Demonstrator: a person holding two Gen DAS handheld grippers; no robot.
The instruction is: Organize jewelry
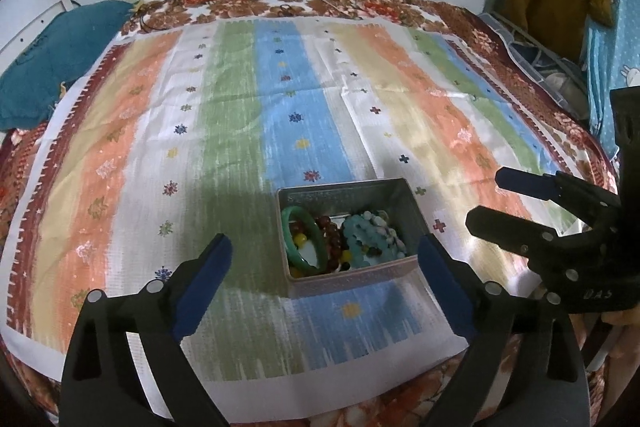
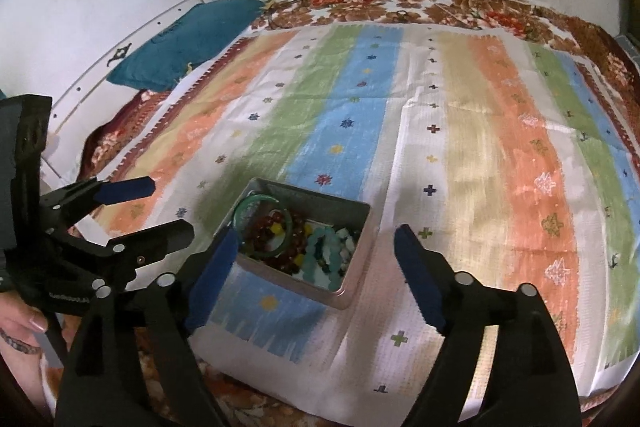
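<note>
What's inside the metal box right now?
The metal box holds a green bangle, dark red and yellow bead strands and a turquoise bead bracelet, piled together. Whatever lies beneath the pile, and most of the box floor, is covered.

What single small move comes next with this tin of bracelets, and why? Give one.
Probably ease the left gripper forward and down onto the green bangle. Both grippers stand open and empty, the metal tin lies right ahead, and the bangle sits on top at the tin's left, clear of the turquoise bead bracelet, so it looks easiest to lift first.
</note>
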